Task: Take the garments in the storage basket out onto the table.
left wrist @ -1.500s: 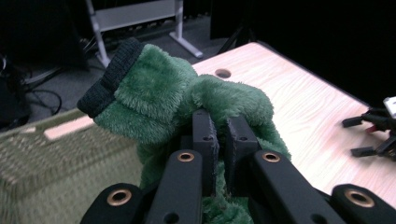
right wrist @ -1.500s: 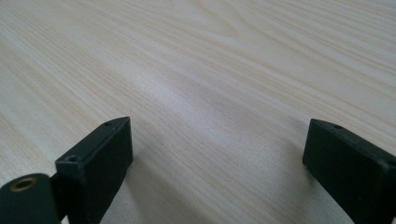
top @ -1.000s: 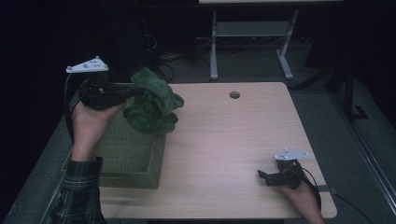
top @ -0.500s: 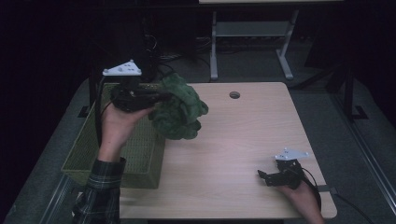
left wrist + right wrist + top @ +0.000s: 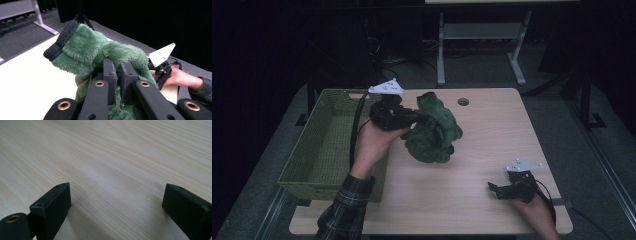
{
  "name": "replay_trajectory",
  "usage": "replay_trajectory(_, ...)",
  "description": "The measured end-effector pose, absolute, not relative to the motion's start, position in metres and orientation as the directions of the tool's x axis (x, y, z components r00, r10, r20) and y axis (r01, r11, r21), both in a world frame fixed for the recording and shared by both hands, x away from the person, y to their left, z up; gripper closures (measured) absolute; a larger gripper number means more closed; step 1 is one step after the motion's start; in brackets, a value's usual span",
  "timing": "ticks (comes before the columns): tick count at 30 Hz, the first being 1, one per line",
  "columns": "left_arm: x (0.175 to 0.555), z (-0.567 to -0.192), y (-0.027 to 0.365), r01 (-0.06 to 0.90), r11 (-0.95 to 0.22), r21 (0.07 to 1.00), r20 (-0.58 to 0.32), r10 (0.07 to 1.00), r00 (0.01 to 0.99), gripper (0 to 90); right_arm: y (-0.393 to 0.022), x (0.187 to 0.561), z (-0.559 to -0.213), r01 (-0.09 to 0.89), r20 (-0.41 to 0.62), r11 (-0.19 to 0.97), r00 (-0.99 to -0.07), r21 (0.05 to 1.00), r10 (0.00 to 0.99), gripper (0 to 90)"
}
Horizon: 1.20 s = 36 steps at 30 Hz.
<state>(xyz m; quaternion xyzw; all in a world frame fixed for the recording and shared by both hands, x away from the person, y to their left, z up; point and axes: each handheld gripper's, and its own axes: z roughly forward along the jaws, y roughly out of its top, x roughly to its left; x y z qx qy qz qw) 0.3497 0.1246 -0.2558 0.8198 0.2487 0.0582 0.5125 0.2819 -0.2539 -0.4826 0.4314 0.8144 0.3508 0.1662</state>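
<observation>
Two grippers work over the pale wooden table (image 5: 492, 150), and from the left of the high view the first thing met is the olive-green woven rectangular basket (image 5: 327, 145), standing on the table's left edge. Just right of it, in the upper middle of the frame, the left gripper (image 5: 414, 116) has its jaws nearly together, pinched on a fold of the fluffy green fleece garment with a black ribbed cuff (image 5: 432, 131); in the left gripper view the pads (image 5: 110, 72) bite into the pile while the cuff juts toward the upper left. The garment hangs in a bunch over the bare tabletop, right of the basket, its lower folds close to the wood; whether they touch I cannot tell. At the lower right, the right gripper (image 5: 493, 189) rests near the table's front edge with its jaws spread wide and nothing between them. The step in hand looks like laying the garment out on the table; doing it well probably means lowering it until the bulk settles, keeping the pinch firm, then bringing the free gripper to a loose edge.
</observation>
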Motion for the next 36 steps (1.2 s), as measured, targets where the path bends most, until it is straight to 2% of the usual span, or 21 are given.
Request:
replay_trajectory(22, 0.344, -0.342, 0.055, 0.43, -0.35, 0.832, -0.283, 0.399, 0.872, 84.8, -0.254, 0.282, -0.482, 0.588, 0.034, 0.38, -0.572, 0.714, 0.82, 8.0)
replay_trajectory(36, 0.35, -0.404, 0.04, 0.475, -0.405, 0.782, -0.286, 0.444, 0.849, 84.7, -0.254, 0.282, -0.483, 0.586, 0.031, 0.383, -0.573, 0.714, 0.819, 8.0)
